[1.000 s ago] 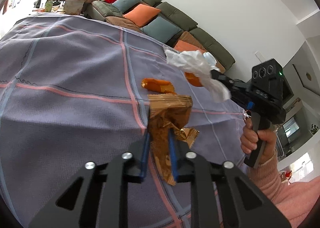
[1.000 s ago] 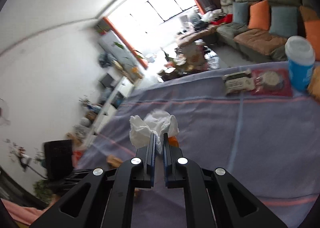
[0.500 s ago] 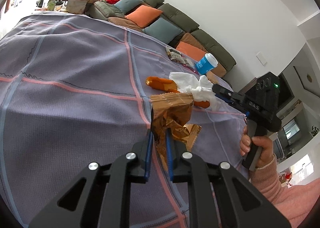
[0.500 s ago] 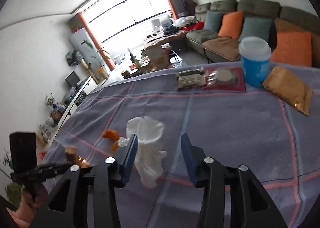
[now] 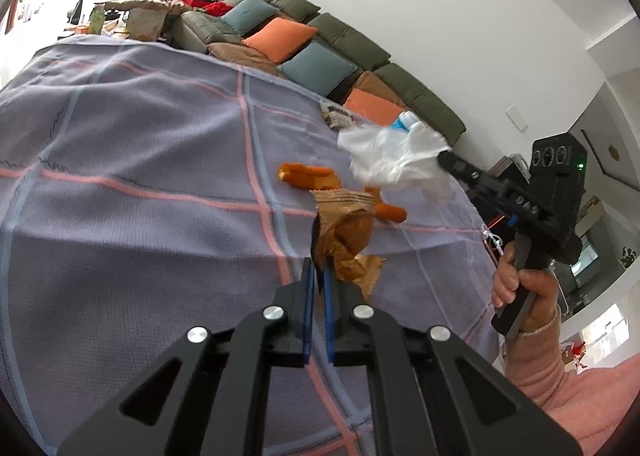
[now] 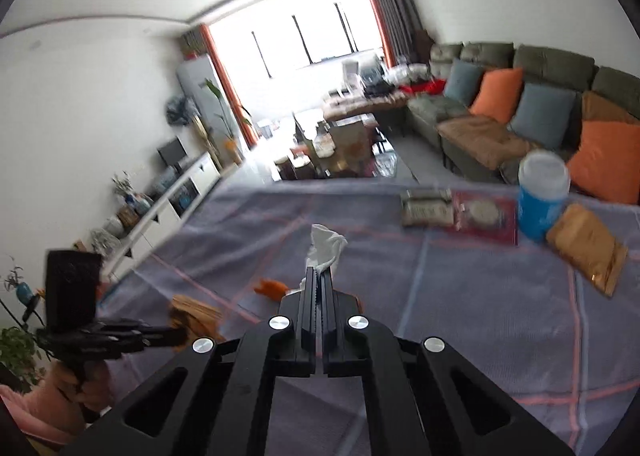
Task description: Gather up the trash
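Pinching a brown wrapper tight, the left gripper holds it over the cloth, while the right gripper, at its 2 o'clock, has just snapped shut on a white tissue above orange peels.

left gripper: clamped, angled down | right gripper: just closed, clamped

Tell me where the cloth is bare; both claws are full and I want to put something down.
Free: the wide tablecloth stretch left of the orange peel. Crowded: the far edge, where a blue cup, gold packet and flat wrappers sit close together, and around the peel.
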`<state>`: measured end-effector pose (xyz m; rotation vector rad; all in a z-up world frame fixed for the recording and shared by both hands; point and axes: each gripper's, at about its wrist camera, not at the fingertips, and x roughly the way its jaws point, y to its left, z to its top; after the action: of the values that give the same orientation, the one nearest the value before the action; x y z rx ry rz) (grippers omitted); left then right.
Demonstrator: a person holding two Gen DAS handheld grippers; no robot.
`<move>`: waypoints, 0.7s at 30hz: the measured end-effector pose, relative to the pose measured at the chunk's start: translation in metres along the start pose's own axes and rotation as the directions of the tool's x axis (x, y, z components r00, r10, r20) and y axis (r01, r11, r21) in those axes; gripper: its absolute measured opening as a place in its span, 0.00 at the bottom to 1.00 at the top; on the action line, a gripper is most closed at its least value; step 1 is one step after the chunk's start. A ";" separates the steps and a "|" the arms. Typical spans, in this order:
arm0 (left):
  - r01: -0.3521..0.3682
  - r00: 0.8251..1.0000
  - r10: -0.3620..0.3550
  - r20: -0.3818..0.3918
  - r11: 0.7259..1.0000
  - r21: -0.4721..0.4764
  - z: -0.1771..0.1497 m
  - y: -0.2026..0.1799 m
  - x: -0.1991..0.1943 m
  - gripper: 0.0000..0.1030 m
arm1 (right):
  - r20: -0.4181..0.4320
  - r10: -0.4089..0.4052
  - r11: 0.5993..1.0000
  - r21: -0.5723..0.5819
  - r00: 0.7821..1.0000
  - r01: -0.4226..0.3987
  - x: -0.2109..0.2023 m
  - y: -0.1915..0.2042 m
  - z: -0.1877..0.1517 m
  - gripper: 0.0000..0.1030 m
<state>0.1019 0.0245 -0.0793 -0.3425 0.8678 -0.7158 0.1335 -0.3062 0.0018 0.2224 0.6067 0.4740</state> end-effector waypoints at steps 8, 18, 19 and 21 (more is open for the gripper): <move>-0.003 1.000 0.003 0.020 1.000 0.010 0.000 -0.002 -0.008 0.06 | -0.065 0.164 0.986 0.022 0.984 -0.162 0.003 0.013 -0.005 0.02; -0.026 0.998 0.027 0.055 0.999 -0.028 -0.005 0.014 -0.032 0.06 | -0.121 0.073 0.997 -0.008 0.990 -0.075 0.012 0.011 -0.026 0.56; -0.025 0.998 0.027 0.057 0.999 -0.035 -0.006 0.016 -0.033 0.06 | -0.115 0.037 0.999 0.010 0.993 -0.036 0.014 0.001 -0.026 0.55; -0.014 0.998 0.016 0.053 0.999 -0.043 -0.008 0.019 -0.035 0.06 | -0.132 -0.015 0.999 0.036 0.991 0.020 0.020 -0.011 -0.027 0.51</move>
<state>0.0892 0.0626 -0.0748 -0.3915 0.8355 -0.6721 0.1356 -0.3045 -0.0334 0.2218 0.7469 0.4632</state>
